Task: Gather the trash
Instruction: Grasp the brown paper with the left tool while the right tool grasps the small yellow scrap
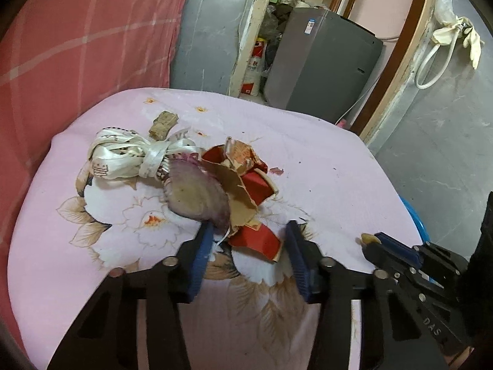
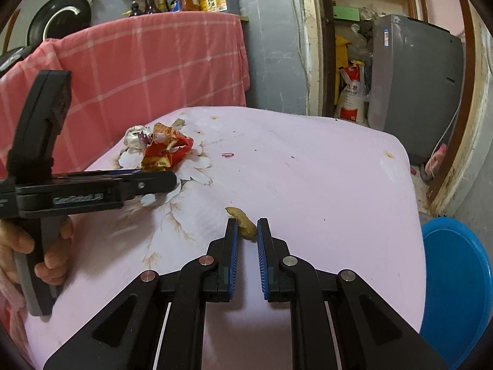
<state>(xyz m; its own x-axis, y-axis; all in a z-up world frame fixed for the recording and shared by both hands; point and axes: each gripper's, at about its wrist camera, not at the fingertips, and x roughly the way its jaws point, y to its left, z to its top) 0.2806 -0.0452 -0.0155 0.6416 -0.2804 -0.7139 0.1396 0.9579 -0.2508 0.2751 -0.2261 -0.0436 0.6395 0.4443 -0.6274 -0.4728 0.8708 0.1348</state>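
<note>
Right now the left gripper (image 1: pixel 249 240) sits low over the counter (image 1: pixel 323 166), which is draped in a pink cloth printed with pale flowers, and its blue-padded fingers (image 1: pixel 201 256) stand apart on either side of the near end of a small trash heap. Between them lies the lower flap of a torn red carton (image 1: pixel 255 191), its brown inner card showing; the left pad touches or nearly touches the edge of a purple-rimmed vegetable peel (image 1: pixel 197 199) lying against the carton, while the right pad is just clear of the red card, so nothing is pinched yet. Behind the peel, a knotted bundle of white ribbon (image 1: pixel 129 157) rests against the heap, and a small brown scrap (image 1: pixel 163 123) lies just beyond it on the cloth. The right gripper (image 2: pixel 247 226) is near the right edge of the counter, well apart from the heap, with its fingers (image 2: pixel 231 246) drawn close together on a small yellowish scrap (image 2: pixel 245 220) that pokes out past the tips; the same piece shows at the tip of that tool in the left wrist view. From the right wrist view a person's hand (image 2: pixel 37 246) wraps the grey handle of the left tool. A blue bin (image 2: pixel 459 280) stands on the floor below the counter's right edge. A red checked cloth (image 2: pixel 148 67) hangs behind the counter, and a grey appliance (image 1: pixel 320 67) stands beyond by a doorway.
</note>
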